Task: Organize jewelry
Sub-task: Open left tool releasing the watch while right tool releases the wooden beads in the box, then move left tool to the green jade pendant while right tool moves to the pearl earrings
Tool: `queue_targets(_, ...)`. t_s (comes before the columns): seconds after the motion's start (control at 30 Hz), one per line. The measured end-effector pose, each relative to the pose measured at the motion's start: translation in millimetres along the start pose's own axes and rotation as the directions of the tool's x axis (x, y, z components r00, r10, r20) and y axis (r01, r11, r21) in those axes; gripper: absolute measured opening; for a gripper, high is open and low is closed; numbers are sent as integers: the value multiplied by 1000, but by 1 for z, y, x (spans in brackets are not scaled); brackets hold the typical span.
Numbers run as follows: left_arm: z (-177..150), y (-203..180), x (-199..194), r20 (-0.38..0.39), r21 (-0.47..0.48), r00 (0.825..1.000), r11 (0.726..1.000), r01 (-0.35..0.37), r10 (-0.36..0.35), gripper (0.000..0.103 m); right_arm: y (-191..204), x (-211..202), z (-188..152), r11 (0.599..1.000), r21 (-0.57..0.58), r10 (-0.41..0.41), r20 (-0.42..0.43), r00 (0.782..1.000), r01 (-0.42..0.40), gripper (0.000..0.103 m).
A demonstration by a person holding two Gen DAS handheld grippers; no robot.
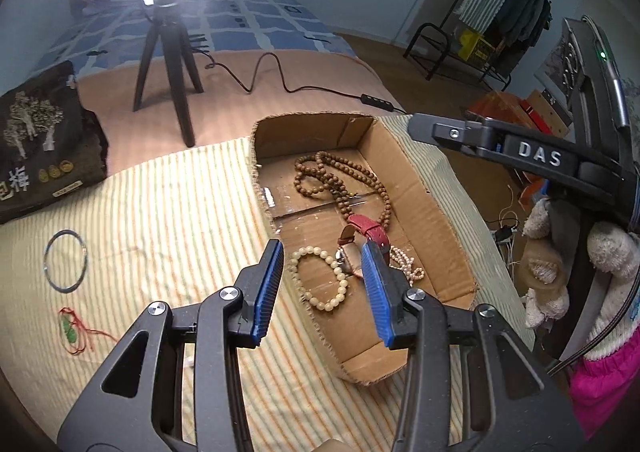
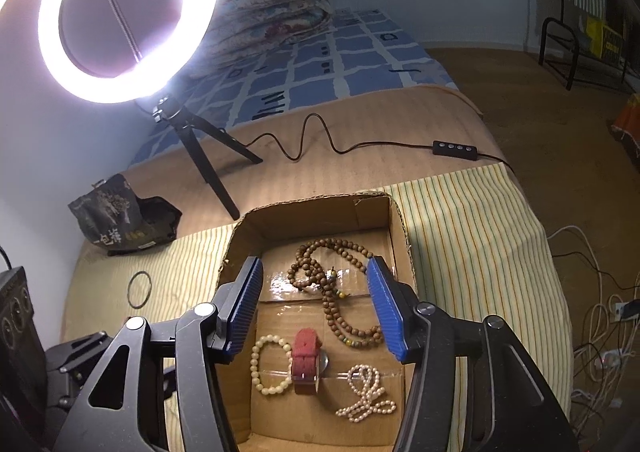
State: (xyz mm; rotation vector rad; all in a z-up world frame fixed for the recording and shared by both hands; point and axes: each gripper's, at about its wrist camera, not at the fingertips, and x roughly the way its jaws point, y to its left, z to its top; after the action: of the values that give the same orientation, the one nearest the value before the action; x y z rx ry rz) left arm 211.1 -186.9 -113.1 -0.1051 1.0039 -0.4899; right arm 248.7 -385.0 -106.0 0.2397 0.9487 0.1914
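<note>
A shallow cardboard box (image 1: 432, 212) (image 2: 400, 236) on the striped cloth holds a brown wooden bead necklace (image 1: 340, 180) (image 2: 332, 284), a red-strapped watch (image 1: 366, 236) (image 2: 306, 362), a cream bead bracelet (image 1: 320, 278) (image 2: 270, 364) and a pearl strand (image 1: 408, 264) (image 2: 366, 396). A dark bangle (image 1: 65, 260) (image 2: 139, 289) and a red cord with a green pendant (image 1: 74, 328) lie on the cloth left of the box. My left gripper (image 1: 326, 256) is open and empty above the box's near left part. My right gripper (image 2: 314, 272) is open and empty above the box.
A ring light (image 2: 128, 16) on a black tripod (image 1: 168, 64) stands behind the box, its cable and switch (image 2: 454, 150) trailing right. A dark snack bag (image 1: 40, 140) (image 2: 120, 220) lies at the left. The bed edge drops off at the right, with cables (image 2: 600, 332) on the floor.
</note>
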Motion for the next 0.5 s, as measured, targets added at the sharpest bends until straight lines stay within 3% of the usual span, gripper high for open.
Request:
queue_targets(0.07,-1,4,-7,10,-3,1000,1000,-8,8,41,5,-6,-1,1000,-9,-9,12,1000,9,66)
queue_targets(0.5,-17,64,-55,38,-20,995,996,-89,90,41,53,-24,-21,995,-96,9,34,999,-6,70)
